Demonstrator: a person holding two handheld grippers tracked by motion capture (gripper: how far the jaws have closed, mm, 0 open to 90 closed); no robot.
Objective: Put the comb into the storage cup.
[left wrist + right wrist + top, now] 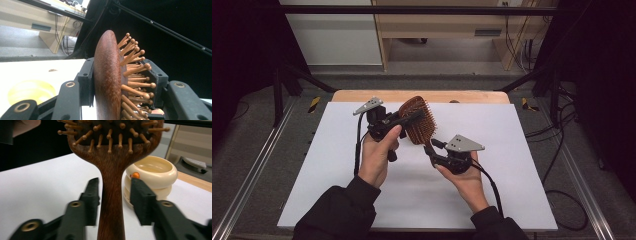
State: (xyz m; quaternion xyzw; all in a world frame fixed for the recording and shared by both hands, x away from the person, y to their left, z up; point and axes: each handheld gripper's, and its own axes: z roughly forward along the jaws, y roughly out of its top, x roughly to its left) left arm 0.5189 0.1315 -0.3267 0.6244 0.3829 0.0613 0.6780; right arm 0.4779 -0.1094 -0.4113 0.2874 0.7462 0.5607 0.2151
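A dark wooden hairbrush (419, 125) with pale ball-tipped wooden pins is held in the air over the middle of the table. My left gripper (411, 117) is shut on its oval head: in the left gripper view one jaw presses the smooth back (107, 75) and the other sits among the pins. My right gripper (433, 146) is at the handle, lower down. In the right gripper view its jaws stand on either side of the handle (112, 202), open, with a narrow gap on each side.
A white sheet (512, 165) covers the wooden table (362, 95). A cream round container (152, 173) with an orange spot stands on the sheet behind the brush, blurred yellow in the left gripper view (30, 91). Shelving and cables lie beyond the table.
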